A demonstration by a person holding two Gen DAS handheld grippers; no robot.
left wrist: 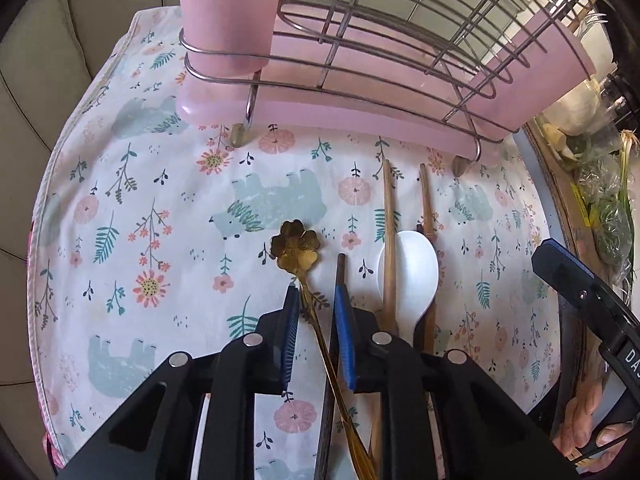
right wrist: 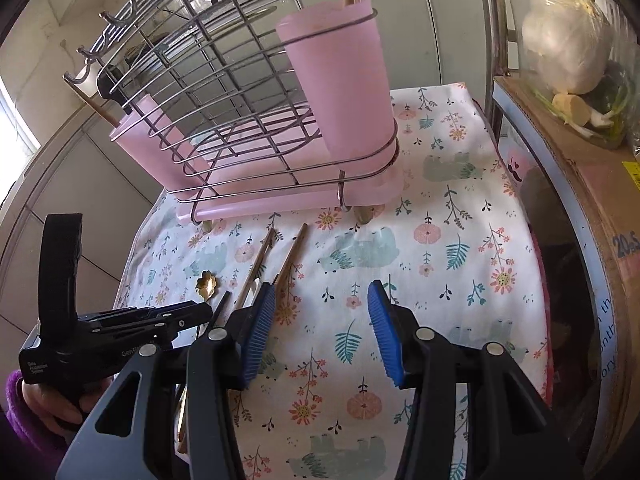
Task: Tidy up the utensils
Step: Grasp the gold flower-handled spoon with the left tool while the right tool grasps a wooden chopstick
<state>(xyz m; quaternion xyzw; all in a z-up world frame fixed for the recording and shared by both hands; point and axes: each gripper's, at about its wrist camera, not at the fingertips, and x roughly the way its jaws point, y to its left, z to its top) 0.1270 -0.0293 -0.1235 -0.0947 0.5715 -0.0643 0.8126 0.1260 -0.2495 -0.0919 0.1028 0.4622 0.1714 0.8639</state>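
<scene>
A gold spoon with a flower-shaped bowl (left wrist: 296, 246) lies on the floral cloth (left wrist: 160, 208). Its thin handle runs back between the blue pads of my left gripper (left wrist: 316, 290), which stand a little apart on either side of it without pressing on it. Beside it lie a dark chopstick (left wrist: 340, 268), a white spoon (left wrist: 414, 272) and two wooden chopsticks (left wrist: 388, 232). My right gripper (right wrist: 320, 288) hovers open over bare cloth, to the right of the utensils. Behind stands a wire rack (right wrist: 224, 92) with a pink cup (right wrist: 340, 80) holding a chopstick.
The rack sits on a pink drip tray (left wrist: 360, 120) at the back of the cloth. A cardboard box (right wrist: 592, 184) with a bag of vegetables (right wrist: 568, 40) borders the cloth on the right. A beige cushion (left wrist: 36, 80) lies past its left edge.
</scene>
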